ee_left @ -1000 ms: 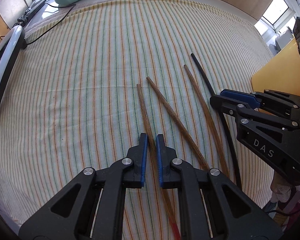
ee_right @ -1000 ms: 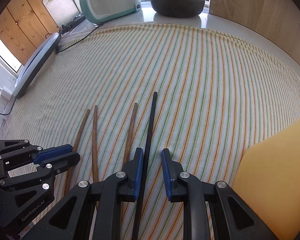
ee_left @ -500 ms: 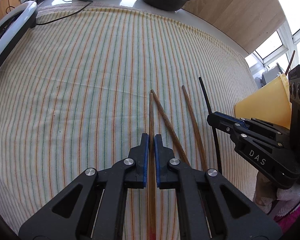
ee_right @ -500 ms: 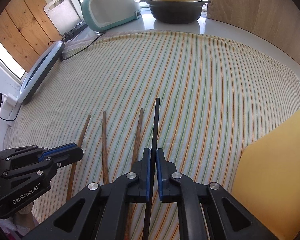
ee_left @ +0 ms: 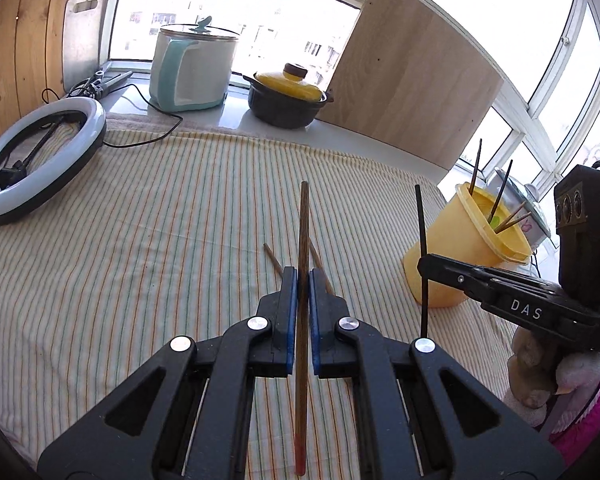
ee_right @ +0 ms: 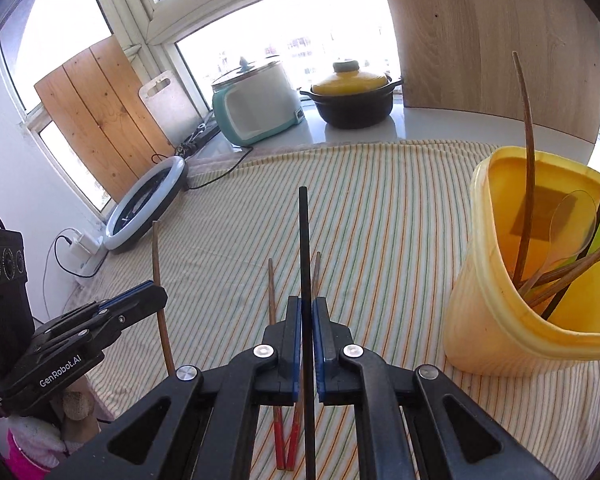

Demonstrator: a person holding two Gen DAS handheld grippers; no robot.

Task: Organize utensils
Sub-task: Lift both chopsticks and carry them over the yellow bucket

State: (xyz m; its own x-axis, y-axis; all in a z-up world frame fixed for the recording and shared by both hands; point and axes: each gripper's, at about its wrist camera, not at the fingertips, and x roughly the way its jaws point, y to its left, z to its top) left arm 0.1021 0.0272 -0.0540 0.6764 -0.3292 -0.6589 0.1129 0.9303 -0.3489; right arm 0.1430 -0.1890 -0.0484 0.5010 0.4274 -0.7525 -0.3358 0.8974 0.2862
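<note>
The left gripper point(ee_left: 303, 276) pinches a brown wooden chopstick point(ee_left: 302, 248) partway along its shaft; the right gripper point(ee_right: 307, 304) pinches a black one point(ee_right: 304, 240) likewise. Both sticks are lifted clear of the striped cloth point(ee_left: 140, 240). They look light, stiff and slim, and the black one is probably slicker, so a mid-shaft hold limits pivoting. Two more brown sticks point(ee_right: 271, 292) lie on the cloth near its front edge. The yellow plastic tub point(ee_right: 496, 300) by the right edge holds other utensils.
</note>
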